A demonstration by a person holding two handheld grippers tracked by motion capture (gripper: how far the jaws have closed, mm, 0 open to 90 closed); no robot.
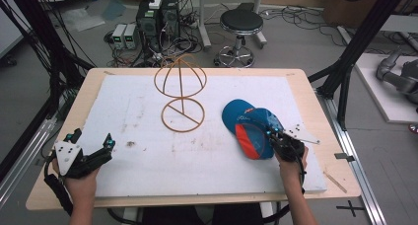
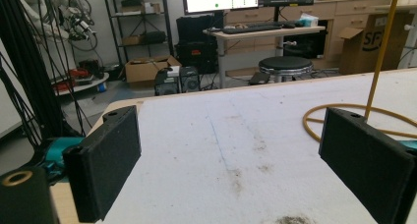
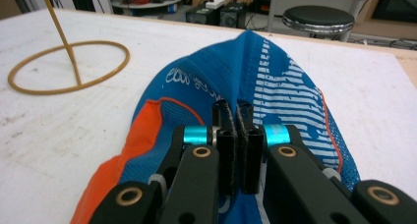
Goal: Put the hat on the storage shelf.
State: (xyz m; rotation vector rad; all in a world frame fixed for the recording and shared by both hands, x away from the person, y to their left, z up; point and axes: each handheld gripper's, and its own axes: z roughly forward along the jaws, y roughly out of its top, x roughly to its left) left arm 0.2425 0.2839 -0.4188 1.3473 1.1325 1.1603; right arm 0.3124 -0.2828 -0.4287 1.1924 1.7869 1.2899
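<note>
Cap [image 1: 249, 126], blue with an orange panel and white lettering, is lying on the white pad [image 1: 148, 151] covering the worktop [image 1: 59, 185], on the right side, just right of the wire stand's base ring.

Right hand-held gripper [image 1: 274, 131] is resting at the near right edge of the cap, with the person's right hand [image 1: 291, 161] gripping it from below. In the right gripper view, the right hand-held gripper [image 3: 236, 130] is showing its two black jaws pressed together, clamped on a raised fold of the cap's blue fabric [image 3: 265, 71]. The fabric is bunching upward into a ridge running away from the jaws. The orange panel [image 3: 142, 130] is lying to the left of the jaws in that view, blue mesh to the right.

Left hand-held gripper [image 1: 93, 146] is sitting at the near left of the worktop, held in the person's left hand [image 1: 81, 183], well apart from the cap. In the left gripper view, the left hand-held gripper [image 2: 236, 150] is showing its jaws wide apart, with nothing between them but stained white pad. Neither jaw is touching any object.

Yellow wire stand [image 1: 180, 94] is standing upright near the middle of the pad: a flat ring base, a vertical post, and a domed wire frame on top. It is bearing nothing.

A black stool [image 1: 241, 25] is standing on the floor beyond the far edge of the worktop.
</note>
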